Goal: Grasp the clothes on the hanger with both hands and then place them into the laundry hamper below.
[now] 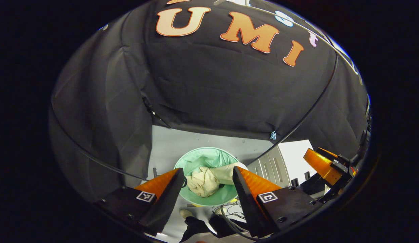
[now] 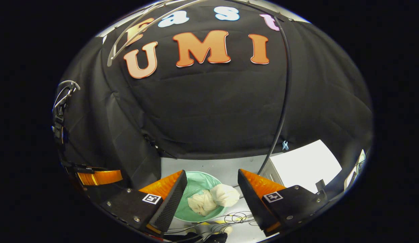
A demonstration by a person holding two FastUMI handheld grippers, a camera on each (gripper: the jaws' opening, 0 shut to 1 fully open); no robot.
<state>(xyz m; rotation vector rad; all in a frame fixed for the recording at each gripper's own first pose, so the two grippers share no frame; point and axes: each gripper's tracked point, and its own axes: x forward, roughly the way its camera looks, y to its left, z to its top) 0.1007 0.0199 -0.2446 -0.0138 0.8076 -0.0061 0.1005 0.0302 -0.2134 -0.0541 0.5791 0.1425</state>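
Note:
A cream garment lies crumpled inside the round green laundry hamper on the grey floor, one part draped over the hamper's right rim. My left gripper hangs open above it, nothing between its fingers. In the right gripper view the same cream garment rests in the green hamper, and my right gripper is open above it, holding nothing. The right gripper's orange body shows at the right of the left gripper view. The left gripper's orange body shows at the left of the right gripper view.
A white cabinet stands right of the hamper. A thin black cable hangs down the booth wall. Loose wires lie on the floor near the hamper. A metal rail curves at the upper left.

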